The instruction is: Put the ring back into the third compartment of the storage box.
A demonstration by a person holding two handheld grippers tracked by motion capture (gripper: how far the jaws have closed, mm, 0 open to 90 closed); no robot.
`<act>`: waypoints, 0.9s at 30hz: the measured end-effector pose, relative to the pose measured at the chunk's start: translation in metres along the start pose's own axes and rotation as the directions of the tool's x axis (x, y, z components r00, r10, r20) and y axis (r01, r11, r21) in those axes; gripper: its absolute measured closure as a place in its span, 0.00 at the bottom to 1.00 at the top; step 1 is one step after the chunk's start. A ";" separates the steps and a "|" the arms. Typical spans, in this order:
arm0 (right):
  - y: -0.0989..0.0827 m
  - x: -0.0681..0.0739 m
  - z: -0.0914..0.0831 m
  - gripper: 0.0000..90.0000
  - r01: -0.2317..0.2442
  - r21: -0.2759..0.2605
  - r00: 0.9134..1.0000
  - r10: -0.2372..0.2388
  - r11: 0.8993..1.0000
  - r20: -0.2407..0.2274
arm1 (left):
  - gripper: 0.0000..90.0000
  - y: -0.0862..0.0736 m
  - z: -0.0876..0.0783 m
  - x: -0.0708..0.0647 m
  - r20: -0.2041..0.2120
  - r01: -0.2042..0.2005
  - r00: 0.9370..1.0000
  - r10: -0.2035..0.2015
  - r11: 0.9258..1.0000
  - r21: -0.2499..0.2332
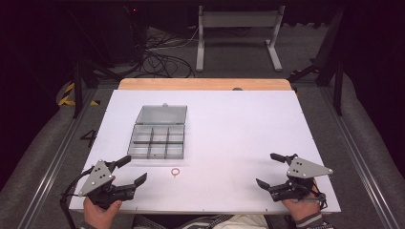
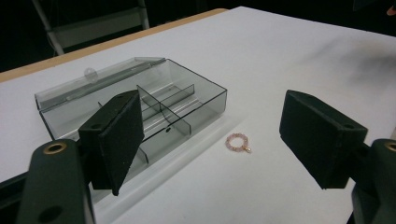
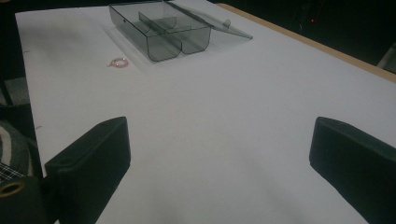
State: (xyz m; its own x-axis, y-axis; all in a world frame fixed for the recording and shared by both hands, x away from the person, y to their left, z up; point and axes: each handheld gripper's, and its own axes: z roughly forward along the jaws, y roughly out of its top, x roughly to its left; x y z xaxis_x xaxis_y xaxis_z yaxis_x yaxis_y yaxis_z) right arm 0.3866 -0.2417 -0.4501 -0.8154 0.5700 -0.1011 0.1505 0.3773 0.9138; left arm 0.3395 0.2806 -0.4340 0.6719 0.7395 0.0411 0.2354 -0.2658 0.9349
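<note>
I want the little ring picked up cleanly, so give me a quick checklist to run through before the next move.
1. Left tongs open, nothing between them: ok.
2. Right tongs open, holding nothing: ok.
3. Ring lying free on the table, apart from the box: ok.
4. Box lid folded back, compartments reachable: ok.
5. Compartments vacant: cannot tell for all.
6. Left tongs around the ring: not ok, they're short of it.

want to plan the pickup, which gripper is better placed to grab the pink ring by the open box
Left. The left gripper sits open just beside the ring; the right gripper is far across the table.
</note>
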 end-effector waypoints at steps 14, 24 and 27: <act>-0.001 -0.001 0.003 0.07 -0.008 0.008 1.000 0.008 1.000 -0.013 | 0.26 0.013 0.019 0.001 0.017 -0.034 0.999 0.033 0.998 0.053; -0.001 -0.001 0.004 0.07 -0.008 0.012 1.000 0.008 1.000 -0.018 | 0.26 0.021 0.033 0.007 0.039 -0.025 0.999 0.023 0.997 0.068; -0.002 -0.001 0.004 0.07 -0.007 0.012 1.000 0.007 1.000 -0.021 | 0.26 0.023 0.037 0.006 0.043 -0.026 0.999 0.023 0.997 0.076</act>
State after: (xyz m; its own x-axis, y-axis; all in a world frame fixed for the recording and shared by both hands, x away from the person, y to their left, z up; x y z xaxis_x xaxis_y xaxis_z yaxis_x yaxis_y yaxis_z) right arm 0.3894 -0.2396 -0.4532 -0.8260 0.5570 -0.0864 0.1626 0.3822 0.9097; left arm 0.3753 0.2556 -0.4250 0.7066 0.7060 0.0473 0.2705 -0.3313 0.9039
